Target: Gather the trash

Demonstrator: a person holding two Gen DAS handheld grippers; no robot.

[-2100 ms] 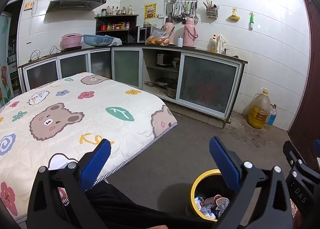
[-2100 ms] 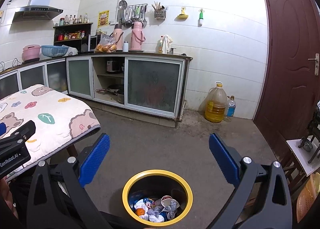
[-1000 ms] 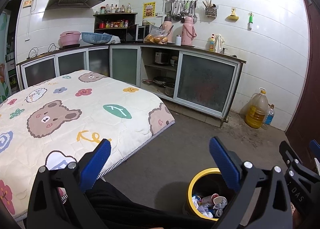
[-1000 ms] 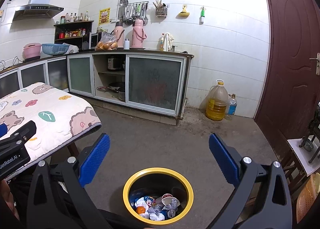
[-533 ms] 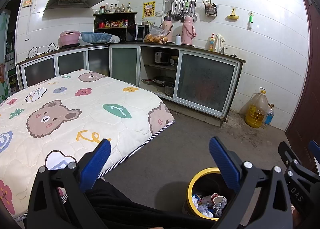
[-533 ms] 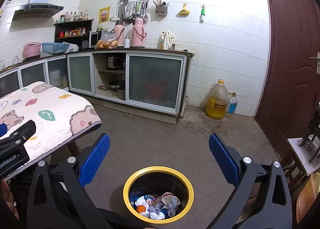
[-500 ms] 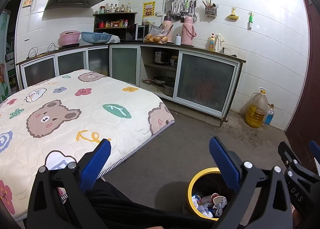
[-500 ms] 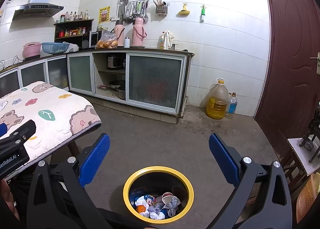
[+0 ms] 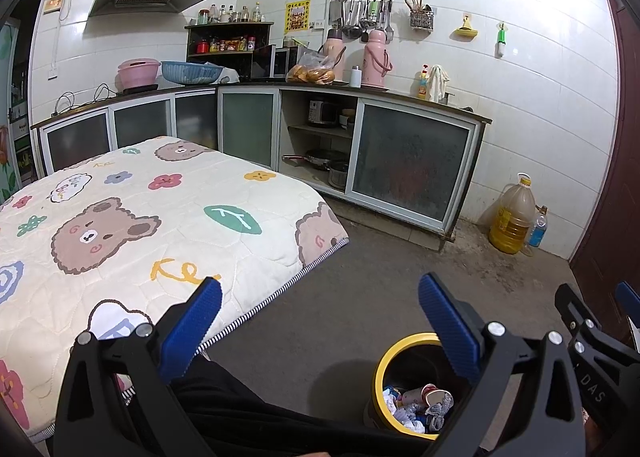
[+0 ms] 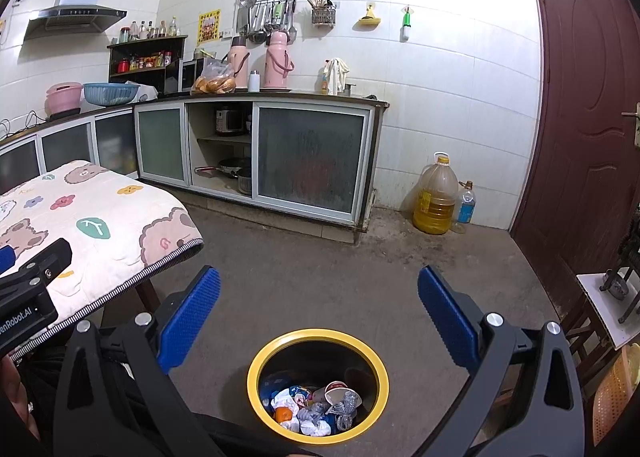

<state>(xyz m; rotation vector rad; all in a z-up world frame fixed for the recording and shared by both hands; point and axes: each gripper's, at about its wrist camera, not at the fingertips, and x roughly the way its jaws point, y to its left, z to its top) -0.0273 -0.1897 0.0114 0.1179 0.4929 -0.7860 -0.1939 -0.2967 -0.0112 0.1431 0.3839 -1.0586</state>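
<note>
The left tool (image 9: 320,327) was released, its blue-padded fingers (image 9: 192,331) spread wide with nothing between them. Below and to its left lay the worktop (image 9: 120,225), covered by a cream quilted cloth printed with bears, flowers and leaves; the left finger overlapped the cloth's striped edge in the view. Below the tool's right finger stood the trash bin (image 9: 384,357), a dark pail with a yellow rim, on the grey concrete floor (image 9: 360,277). Crumpled trash (image 9: 420,407) filled its bottom: paper cups, white wrappers and foil. At the far right of that view the tip of the other tool showed, just beside the bin.

The right tool (image 10: 319,319) was likewise released and carried nothing. The bin sat directly beneath the gap between its fingers, the yellow rim (image 10: 318,335) fully in sight, with an orange piece among the paper cups and wrappers inside. Ahead of both tools ran the kitchen cabinets (image 10: 308,161) with frosted sliding doors, and farther right an oil jug (image 10: 436,197) and a small bottle (image 10: 464,203) stood against the tiled wall, next to a dark red door (image 10: 580,117).
</note>
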